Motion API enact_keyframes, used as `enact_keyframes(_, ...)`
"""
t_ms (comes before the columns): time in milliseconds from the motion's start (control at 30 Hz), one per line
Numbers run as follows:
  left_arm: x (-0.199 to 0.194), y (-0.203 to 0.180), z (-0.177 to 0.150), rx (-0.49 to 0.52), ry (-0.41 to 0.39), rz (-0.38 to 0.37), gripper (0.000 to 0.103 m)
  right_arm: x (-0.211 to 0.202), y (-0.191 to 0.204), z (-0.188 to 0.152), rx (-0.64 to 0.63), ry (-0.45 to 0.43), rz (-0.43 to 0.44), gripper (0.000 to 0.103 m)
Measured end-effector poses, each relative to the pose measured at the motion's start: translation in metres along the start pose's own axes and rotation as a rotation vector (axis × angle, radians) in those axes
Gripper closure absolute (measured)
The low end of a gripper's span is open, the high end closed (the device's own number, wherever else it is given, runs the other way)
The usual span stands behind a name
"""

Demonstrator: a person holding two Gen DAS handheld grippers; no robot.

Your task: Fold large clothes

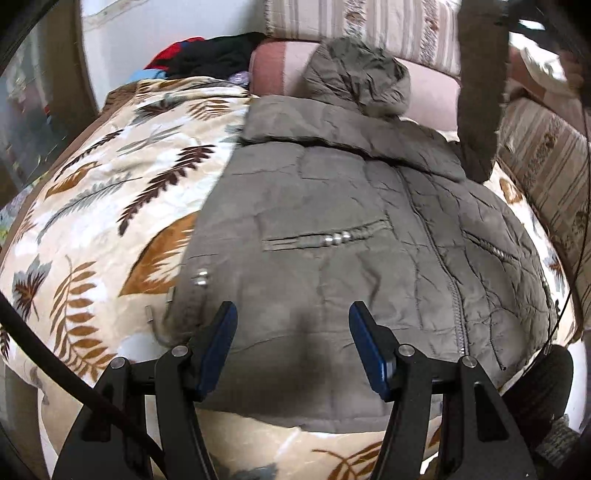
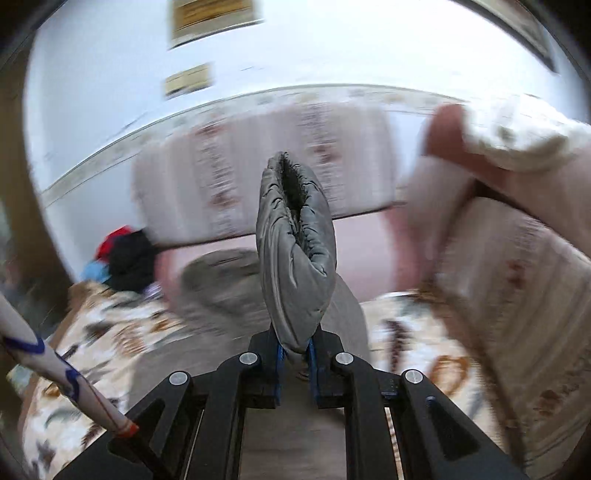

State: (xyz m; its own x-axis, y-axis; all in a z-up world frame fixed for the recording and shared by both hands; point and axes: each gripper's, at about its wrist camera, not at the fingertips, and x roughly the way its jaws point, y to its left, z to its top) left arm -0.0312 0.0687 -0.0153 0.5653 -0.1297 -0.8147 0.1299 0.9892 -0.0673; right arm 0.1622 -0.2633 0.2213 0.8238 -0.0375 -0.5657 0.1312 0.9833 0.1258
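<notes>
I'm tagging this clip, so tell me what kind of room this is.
Probably a home living room: a pink sofa with striped patterned cushions, a cream blanket with brown leaf print under the grey-green padded hooded jacket, and a pile of red and black clothes.

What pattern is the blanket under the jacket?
Cream blanket with brown and grey leaves; clearest in left wrist view.

Both wrist views overlook the jacket (image 1: 351,206) closely.

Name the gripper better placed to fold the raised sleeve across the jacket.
Right. The right gripper is already shut on the sleeve cuff; the left gripper hovers open over the jacket hem.
</notes>
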Motion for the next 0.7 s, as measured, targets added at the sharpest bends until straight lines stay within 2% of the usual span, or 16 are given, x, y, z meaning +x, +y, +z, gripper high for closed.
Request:
enact_keyframes(167,-0.004,0.026,-0.006,-0.045,-0.022,0.008,0.041,0.059,0.104,-0.039,-0.11,0.112,0.108,0.092)
enact_keyframes(267,-0.004,0.036,-0.009,-0.057,-0.034,0.018,0.041,0.102,0.148,-0.072,-0.166,0.182,0.123,0.092)
enact_keyframes(367,-0.001,0.047,-0.01,-0.07,-0.04,0.022,0.041,0.142,0.177,-0.106,-0.216,0.244,0.112,0.092)
enact_keyframes(533,0.01,0.058,-0.013,-0.101,-0.018,0.013,0.041,0.206,0.202,-0.15,-0.232,0.352,0.085,0.092)
enact_keyframes(700,0.023,0.065,-0.013,-0.12,0.005,0.01,0.041,0.235,0.233,-0.18,-0.314,0.409,0.086,0.092)
